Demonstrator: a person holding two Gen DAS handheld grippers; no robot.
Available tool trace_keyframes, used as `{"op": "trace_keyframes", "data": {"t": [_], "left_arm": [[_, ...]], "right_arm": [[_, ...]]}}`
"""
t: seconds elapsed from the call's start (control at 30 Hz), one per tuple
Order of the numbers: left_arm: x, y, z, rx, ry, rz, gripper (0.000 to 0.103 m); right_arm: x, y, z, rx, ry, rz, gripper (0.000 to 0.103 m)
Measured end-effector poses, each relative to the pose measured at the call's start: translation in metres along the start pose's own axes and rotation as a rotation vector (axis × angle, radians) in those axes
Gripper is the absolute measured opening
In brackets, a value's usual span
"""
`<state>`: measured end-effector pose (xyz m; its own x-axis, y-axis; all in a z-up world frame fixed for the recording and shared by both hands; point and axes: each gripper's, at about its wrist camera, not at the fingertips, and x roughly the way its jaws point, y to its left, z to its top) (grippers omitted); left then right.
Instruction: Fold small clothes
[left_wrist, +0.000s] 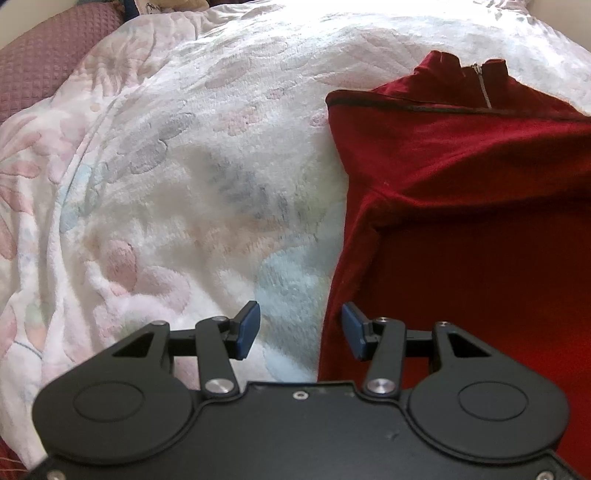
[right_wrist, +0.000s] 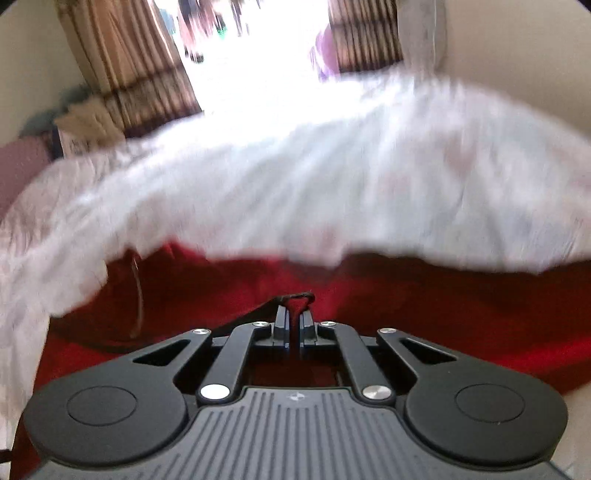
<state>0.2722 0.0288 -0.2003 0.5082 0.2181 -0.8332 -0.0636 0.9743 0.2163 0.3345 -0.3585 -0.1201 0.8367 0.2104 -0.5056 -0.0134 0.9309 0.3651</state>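
A dark red garment (left_wrist: 461, 192) with a zip (left_wrist: 484, 86) at its collar lies on a pale floral blanket (left_wrist: 166, 166), filling the right of the left wrist view. My left gripper (left_wrist: 300, 330) is open and empty, hovering over the garment's left edge. In the blurred right wrist view the red garment (right_wrist: 406, 295) spreads below the gripper. My right gripper (right_wrist: 294, 325) is shut on a black-trimmed edge of the garment (right_wrist: 295, 297), which sticks up between the fingertips.
A mauve textured pillow (left_wrist: 44, 48) lies at the far left of the bed. Striped curtains (right_wrist: 122, 74) and a bright window stand beyond the blanket (right_wrist: 295, 184). A cream wall (right_wrist: 517, 55) is at the right.
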Motion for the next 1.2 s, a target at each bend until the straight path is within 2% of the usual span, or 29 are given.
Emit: {"op": "trace_keyframes", "data": {"t": [0.1,0.17,0.23,0.3,0.33,0.4,0.43,0.53,0.6,0.67,0.73,0.77,0.87,0.97,1.03,1.13,1.2], "left_arm": [[0.001,-0.001,-0.002,0.014,0.012,0.003,0.050],[0.000,-0.001,-0.001,0.016,0.013,0.004,0.050],[-0.003,-0.001,0.000,0.013,0.005,0.002,0.050],[-0.007,0.000,0.000,0.011,-0.006,0.002,0.050],[-0.009,0.000,0.001,0.009,-0.010,0.002,0.050],[-0.014,-0.001,0.001,0.004,-0.018,0.006,0.050],[-0.016,-0.001,0.002,0.002,-0.022,0.007,0.050],[-0.022,-0.005,0.003,0.005,-0.031,0.010,0.051],[-0.026,-0.009,0.003,0.013,-0.028,0.018,0.051],[-0.030,-0.012,0.003,0.020,-0.025,0.025,0.051],[-0.035,-0.014,0.001,0.017,-0.030,0.026,0.051],[-0.037,-0.014,0.001,0.013,-0.032,0.027,0.051],[-0.041,-0.015,0.000,0.006,-0.031,0.039,0.051],[-0.047,-0.017,-0.003,0.000,-0.033,0.045,0.051],[-0.049,-0.019,-0.006,0.002,-0.029,0.046,0.051],[-0.047,-0.026,-0.008,0.016,-0.016,0.054,0.051],[-0.046,-0.031,-0.008,0.021,-0.011,0.059,0.051]], "right_arm": [[0.031,0.000,-0.009,-0.015,0.139,-0.089,0.005],[0.055,-0.004,-0.025,-0.023,0.216,-0.127,0.011],[0.054,-0.001,-0.030,-0.057,0.189,-0.131,0.016],[0.040,0.007,-0.022,-0.093,0.163,-0.155,0.028],[0.030,0.009,-0.019,-0.116,0.133,-0.178,0.041],[0.006,0.017,-0.015,-0.157,0.063,-0.219,0.045],[-0.001,0.019,-0.015,-0.164,0.054,-0.211,0.045],[-0.013,0.024,-0.026,-0.162,0.058,-0.082,0.044],[0.001,0.029,-0.038,-0.167,0.139,-0.032,0.044],[0.032,0.028,-0.057,-0.195,0.248,-0.072,0.042],[0.040,0.024,-0.067,-0.204,0.234,-0.064,0.042],[0.036,0.025,-0.065,-0.206,0.226,-0.051,0.046],[0.009,0.022,-0.052,-0.226,0.174,-0.035,0.050],[-0.020,-0.014,-0.034,-0.137,0.074,-0.131,0.066],[-0.032,-0.059,-0.023,-0.030,0.039,-0.193,0.067],[-0.052,-0.147,-0.018,0.205,0.044,-0.247,0.070],[-0.074,-0.209,-0.029,0.425,0.018,-0.252,0.072]]}}
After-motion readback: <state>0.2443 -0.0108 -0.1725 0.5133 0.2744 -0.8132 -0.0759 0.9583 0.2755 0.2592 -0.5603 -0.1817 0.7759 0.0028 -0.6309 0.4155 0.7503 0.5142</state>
